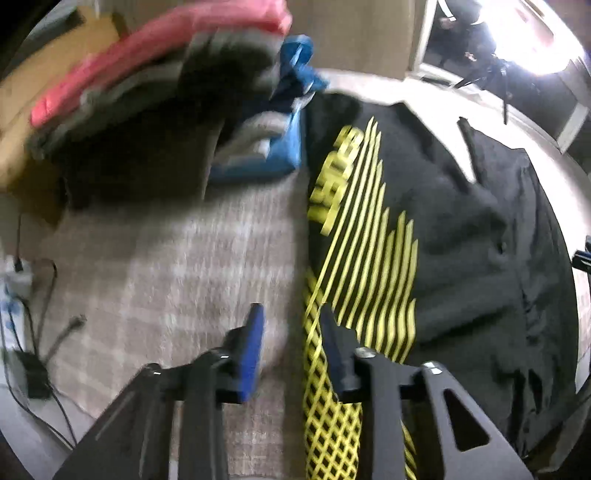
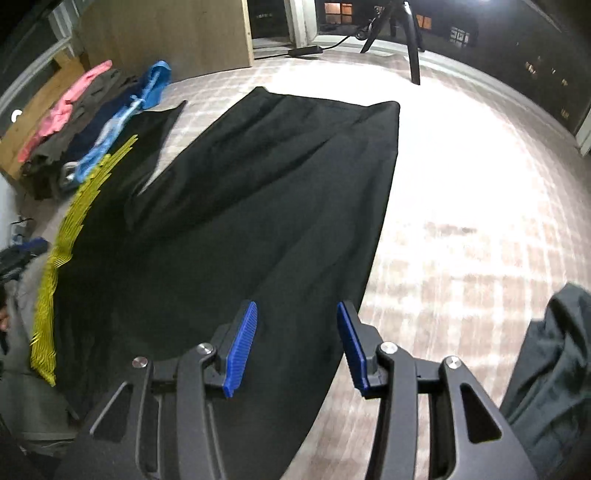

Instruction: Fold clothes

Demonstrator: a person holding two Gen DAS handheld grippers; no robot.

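Note:
A black T-shirt (image 1: 461, 229) with a yellow striped print (image 1: 362, 221) lies spread on a plaid floor covering (image 1: 166, 277). My left gripper (image 1: 291, 332) hovers open over the shirt's left, printed edge, and the yellow fabric runs under its right finger (image 1: 332, 343). In the right wrist view the same shirt (image 2: 258, 206) stretches away from me with its back up and the print (image 2: 62, 251) folded along the left side. My right gripper (image 2: 297, 332) is open just above the shirt's near right edge, holding nothing.
A pile of clothes lies at the far left: pink (image 2: 62, 110), grey-black (image 1: 155, 122) and blue (image 2: 122, 114) pieces. Cables and a small black box (image 1: 33, 369) lie at the left. A dark garment (image 2: 546, 369) sits at the near right. A tripod (image 2: 410, 40) and a wooden cabinet (image 2: 166, 33) stand at the back.

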